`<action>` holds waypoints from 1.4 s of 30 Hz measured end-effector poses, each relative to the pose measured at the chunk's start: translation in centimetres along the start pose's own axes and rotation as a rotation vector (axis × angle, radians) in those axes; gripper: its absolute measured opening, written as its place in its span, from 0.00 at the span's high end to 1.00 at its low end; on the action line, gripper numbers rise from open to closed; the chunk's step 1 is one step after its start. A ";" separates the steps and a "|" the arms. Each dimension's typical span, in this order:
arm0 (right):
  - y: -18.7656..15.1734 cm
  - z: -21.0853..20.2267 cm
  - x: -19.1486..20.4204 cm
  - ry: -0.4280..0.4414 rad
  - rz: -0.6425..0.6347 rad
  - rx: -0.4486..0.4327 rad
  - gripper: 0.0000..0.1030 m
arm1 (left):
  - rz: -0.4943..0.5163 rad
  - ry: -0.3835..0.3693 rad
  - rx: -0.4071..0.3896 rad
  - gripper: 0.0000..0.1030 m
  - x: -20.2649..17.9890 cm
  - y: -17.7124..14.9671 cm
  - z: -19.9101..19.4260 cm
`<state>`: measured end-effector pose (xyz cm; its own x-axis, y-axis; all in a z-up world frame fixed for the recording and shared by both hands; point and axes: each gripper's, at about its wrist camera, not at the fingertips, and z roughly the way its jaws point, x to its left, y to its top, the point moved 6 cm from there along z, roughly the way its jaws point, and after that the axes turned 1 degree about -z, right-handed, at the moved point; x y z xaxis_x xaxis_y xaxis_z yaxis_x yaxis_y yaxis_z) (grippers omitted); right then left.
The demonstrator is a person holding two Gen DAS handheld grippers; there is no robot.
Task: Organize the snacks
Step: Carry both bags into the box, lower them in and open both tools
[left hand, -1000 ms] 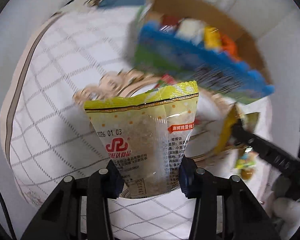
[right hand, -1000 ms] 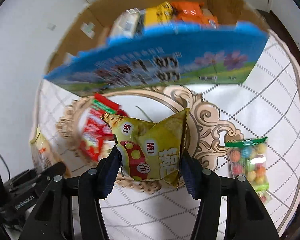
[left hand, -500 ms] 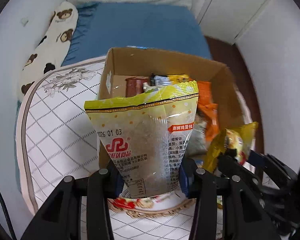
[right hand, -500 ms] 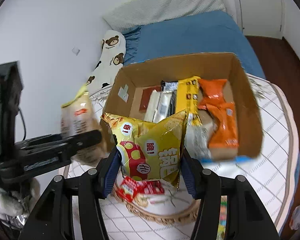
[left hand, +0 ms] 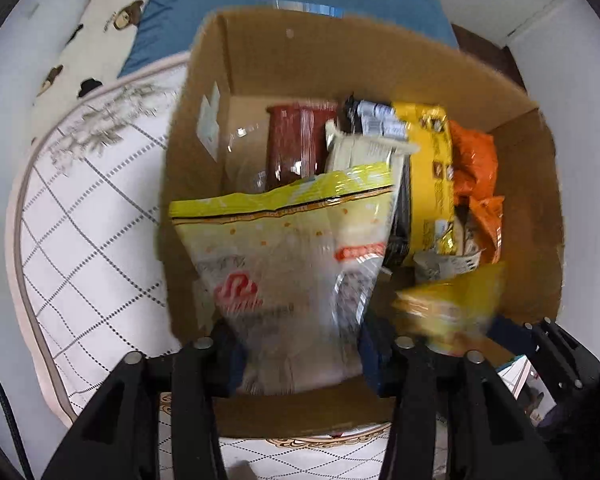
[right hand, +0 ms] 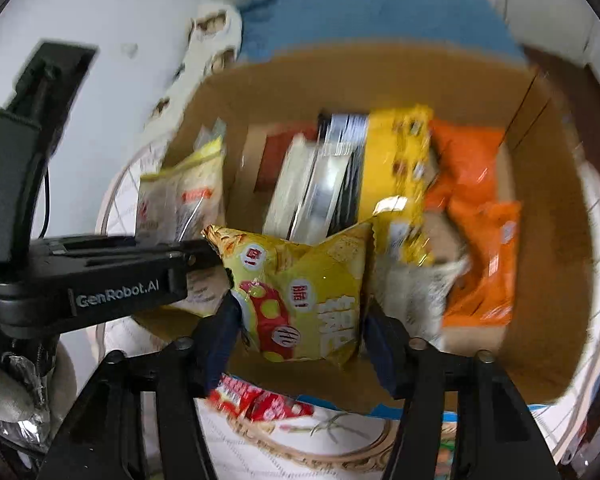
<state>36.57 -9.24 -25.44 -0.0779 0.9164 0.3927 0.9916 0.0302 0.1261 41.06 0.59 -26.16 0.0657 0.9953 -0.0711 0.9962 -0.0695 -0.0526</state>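
I looked down into the cardboard box (left hand: 532, 184), already packed with upright snack packets; my left gripper (left hand: 300, 354) pinched the pale yellow-topped bag (left hand: 284, 264) over its near-left corner; my right gripper (right hand: 300, 332) clamped the smaller yellow chip bag (right hand: 300, 292) above its near edge.

Both grippers are matte black plastic with dark blue pads (right hand: 224, 332) and round silver screws (left hand: 204, 343); the left gripper (right hand: 204, 258) bears white "GenRobot.AI" lettering.
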 end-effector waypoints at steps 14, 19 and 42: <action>-0.3 0.1 -3.6 -0.118 0.057 -0.007 0.05 | -0.041 0.003 -0.079 0.31 0.4 0.4 -0.5; -0.5 -1.6 -4.8 -0.175 0.061 -0.049 0.05 | -0.035 0.015 -0.141 0.31 0.1 -0.5 -1.6; -3.8 -9.6 -4.4 -0.336 0.037 -0.281 0.03 | 0.008 0.062 -0.471 0.31 -1.3 -7.6 -9.1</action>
<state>32.16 -17.18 -18.93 0.0413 0.9952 0.0892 0.9226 -0.0723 0.3789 33.92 0.45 -16.65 0.0630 0.9980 -0.0094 0.9121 -0.0537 0.4064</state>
